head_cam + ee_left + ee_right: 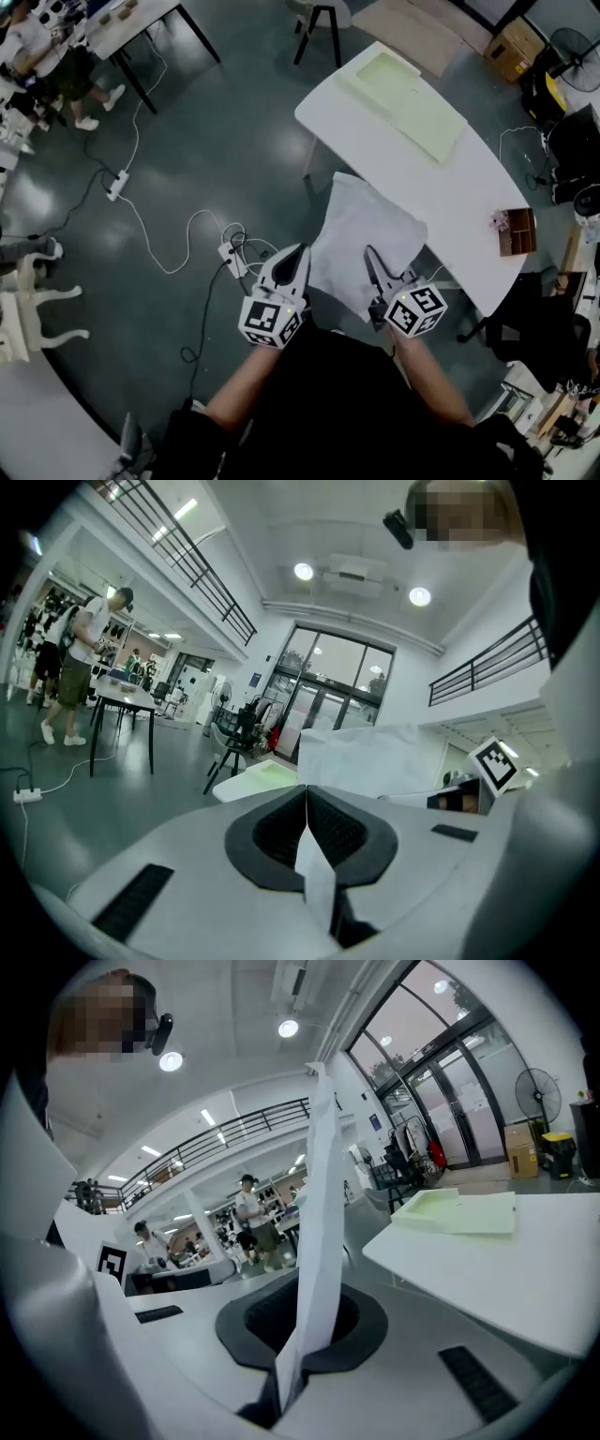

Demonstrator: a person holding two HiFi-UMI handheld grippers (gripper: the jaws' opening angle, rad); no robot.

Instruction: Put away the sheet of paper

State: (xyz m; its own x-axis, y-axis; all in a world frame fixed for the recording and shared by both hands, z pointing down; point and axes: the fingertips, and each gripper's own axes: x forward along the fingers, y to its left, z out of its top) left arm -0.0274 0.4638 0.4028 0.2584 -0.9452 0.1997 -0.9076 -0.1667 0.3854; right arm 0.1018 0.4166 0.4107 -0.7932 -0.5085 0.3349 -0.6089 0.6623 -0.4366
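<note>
A white sheet of paper (367,230) hangs in the air between my two grippers, over the near edge of the white table (459,202). My left gripper (299,255) is shut on the sheet's left edge, and my right gripper (374,261) is shut on its near right edge. In the left gripper view the paper (367,755) rises from the shut jaws of the left gripper (306,810). In the right gripper view the paper (321,1222) stands edge-on from the shut right gripper (301,1327). A pale green tray (405,94) lies at the table's far end.
A small wooden box (517,232) sits near the table's right edge. White cable and power strips (117,185) trail over the grey floor at left. A black chair (530,333) stands right of me. A cardboard box (514,47) and a stool (319,19) stand beyond.
</note>
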